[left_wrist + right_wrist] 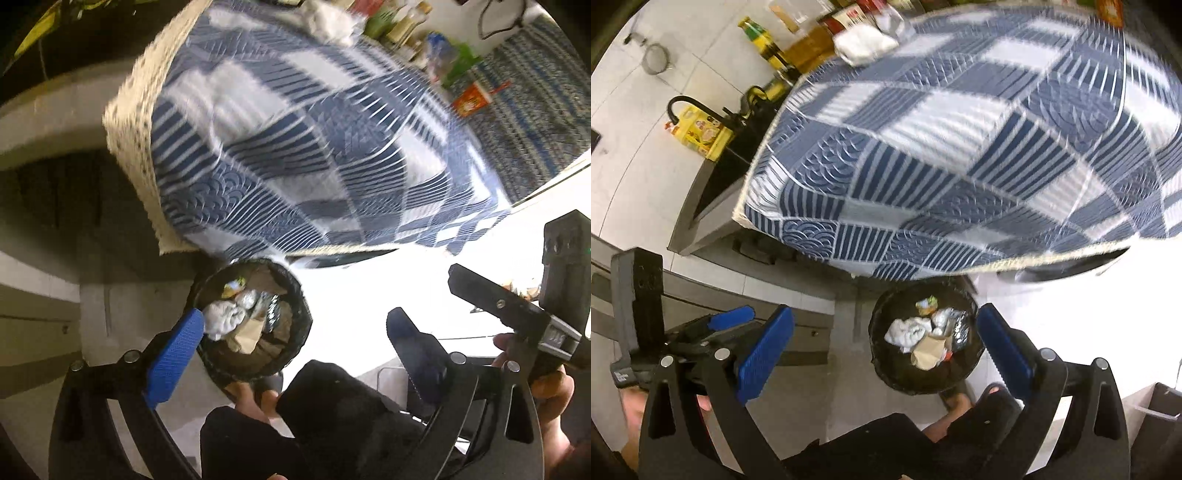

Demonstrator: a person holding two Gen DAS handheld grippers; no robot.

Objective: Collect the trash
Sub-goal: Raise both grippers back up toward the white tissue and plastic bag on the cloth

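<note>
Two hand-held grippers are seen above a round black waste bin [925, 345] that stands on the pale tiled floor [798, 373], just below the hanging edge of a blue-and-white patchwork tablecloth [960, 147]. The left gripper [295, 332] is spread wide, nothing between its blue textured pads; in its own view the bin [255, 321] lies at about eleven o'clock from the gap between the fingers, partly hidden behind the left pad. The right gripper [886, 350] is likewise spread wide and empty, and in its view the bin sits inside the gap, close against the pad at three o'clock.

Inside the bin a crumpled white tissue [908, 330], a brown paper scrap [929, 352], a piece of crinkled silver foil [945, 317] and a small colourful wrapper [925, 304] are gathered. Both tools are tilted steeply down over the opening, a pose that is judged to suit dropping waste straight in rather than reaching for it.

On the table, at twelve o'clock in the right wrist view, a crumpled white paper wad [866, 42] is left beside bottles and jars [768, 44]; it is judged the next piece to be collected, so the task is taken as well along but not finished. A sandalled foot [960, 400] of the person is placed just beside the bin.
</note>
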